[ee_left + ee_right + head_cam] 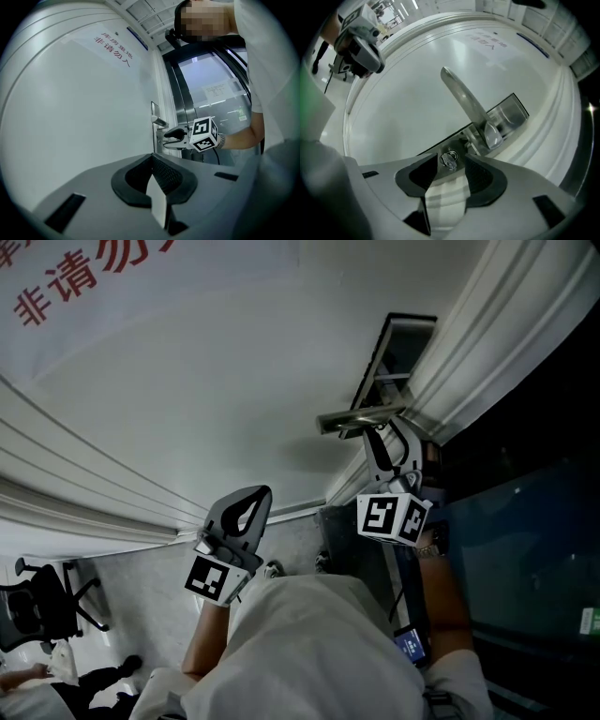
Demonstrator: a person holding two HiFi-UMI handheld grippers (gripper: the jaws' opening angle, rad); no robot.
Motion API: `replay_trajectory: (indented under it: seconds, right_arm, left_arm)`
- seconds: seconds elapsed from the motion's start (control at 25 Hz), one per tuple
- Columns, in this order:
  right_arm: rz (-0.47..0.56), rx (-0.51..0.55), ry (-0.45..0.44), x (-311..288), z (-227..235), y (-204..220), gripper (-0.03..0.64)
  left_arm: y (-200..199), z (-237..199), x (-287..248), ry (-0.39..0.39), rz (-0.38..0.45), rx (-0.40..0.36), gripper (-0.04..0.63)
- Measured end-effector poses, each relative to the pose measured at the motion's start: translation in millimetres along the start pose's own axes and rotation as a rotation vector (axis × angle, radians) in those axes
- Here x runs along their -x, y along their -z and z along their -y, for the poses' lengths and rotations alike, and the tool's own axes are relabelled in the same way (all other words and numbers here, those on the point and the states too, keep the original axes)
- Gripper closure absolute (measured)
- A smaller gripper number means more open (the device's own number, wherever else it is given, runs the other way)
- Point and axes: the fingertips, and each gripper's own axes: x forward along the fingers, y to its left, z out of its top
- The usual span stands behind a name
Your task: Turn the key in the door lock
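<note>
Hanging well to the left of the silver lever door handle (464,101), the left gripper (152,158) had its dark ribbed jaws pressed together on nothing. The handle stood out from the white panelled door (408,93) on a brushed-metal lock plate (508,112). Just under the handle's root, the small silver key (449,161) sat in the lock. The right gripper (451,165) bracketed the key's head with its jaws spread wide and a gap on either side, so no grip was in place. To do the step well, it seemed best to centre the head between the pads and close firmly on its flat faces. The wrist could then roll about the key's own axis without pushing sideways, lest the pads slip or the key bind.
</note>
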Motion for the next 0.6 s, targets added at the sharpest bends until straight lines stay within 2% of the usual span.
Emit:
replay_trajectory:
  seconds: [0.12, 0.28, 0.36, 0.48, 0.52, 0.6]
  right_arm:
    - [-0.016, 0.044, -0.005, -4.2, -3.0, -0.7, 0.437]
    - [-0.026, 0.044, -0.009, -8.8, -5.9, 2.7, 0.447]
    - [-0.028, 0.038, 0.002, -9.8, -4.3, 4.2, 0.506]
    - [-0.032, 0.006, 0.012, -10.9, -0.8, 5.6, 0.56]
    - [-0.03, -0.016, 0.013, -11.1, -0.1, 5.8, 0.587]
    - [-0.02, -0.097, 0.007, -10.9, 1.1, 5.6, 0.595]
  left_arm:
    - [0.2, -1.0, 1.3, -0.004, 0.0, 0.001, 0.592]
    - [-0.5, -1.7, 1.3, -0.007, 0.003, -0.001, 0.592]
    - [-0.9, -2.4, 0.9, -0.007, 0.005, -0.001, 0.592]
    - [-0.5, -3.6, -0.1, -0.007, 0.004, 0.001, 0.591]
    - [-0.2, -3.6, -0.5, -0.006, 0.003, 0.002, 0.592]
    - [0.3, -3.1, -1.4, -0.004, 0.002, 0.001, 0.592]
